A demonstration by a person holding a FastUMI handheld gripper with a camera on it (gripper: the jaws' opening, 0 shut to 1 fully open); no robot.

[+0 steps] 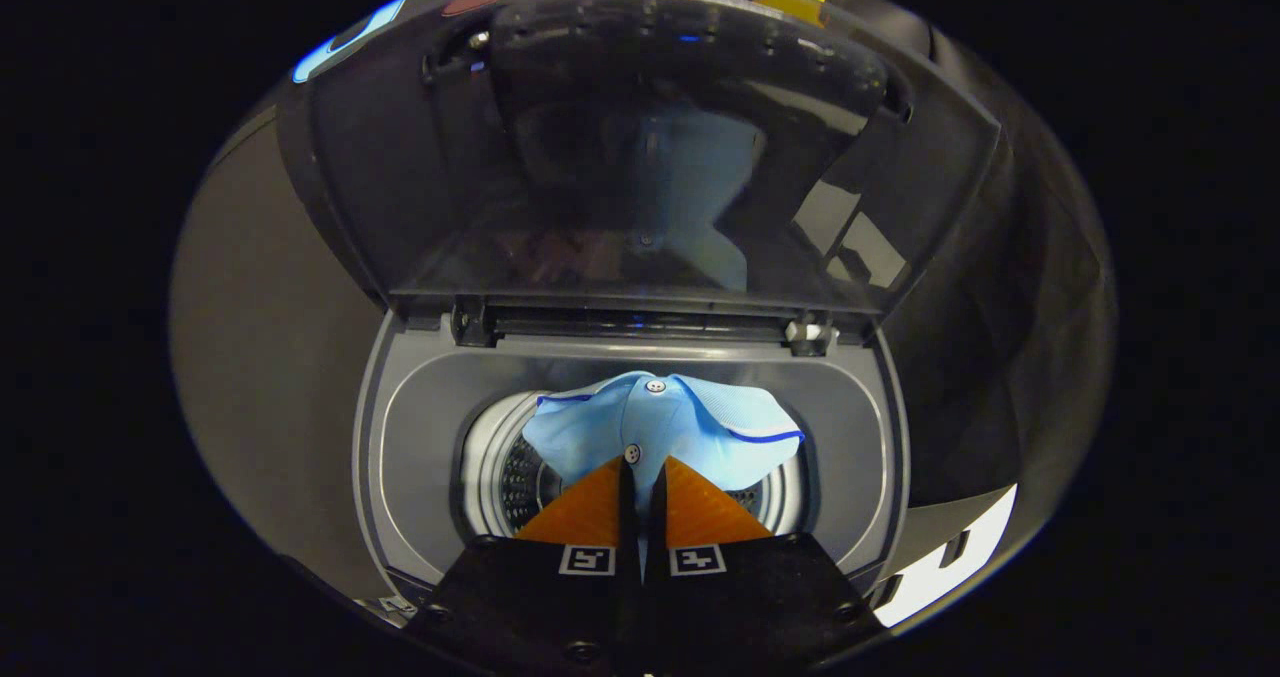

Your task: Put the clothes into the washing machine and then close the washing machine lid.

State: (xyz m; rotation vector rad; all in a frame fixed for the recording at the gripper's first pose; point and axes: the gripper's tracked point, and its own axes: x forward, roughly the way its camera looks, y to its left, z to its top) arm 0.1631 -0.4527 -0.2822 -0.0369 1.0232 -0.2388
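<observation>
A light blue polo shirt (690, 422) with dark blue trim and buttons hangs bunched over the round drum opening (495, 457) of a top-loading washing machine (420, 427). My gripper (641, 469) is shut on the shirt near its button placket, holding it above the drum. The fingers sit directly over the opening. The machine's dark see-through lid (650, 157) stands raised behind the tub, hinged at the back, and mirrors the blue shirt. The drum's perforated metal wall shows to the left under the shirt; its bottom is hidden.
The grey tub surround (860, 437) rings the drum. The lid hinges (810, 335) sit at the back rim. Black cloth wall (1030, 287) stands behind and to both sides of the machine.
</observation>
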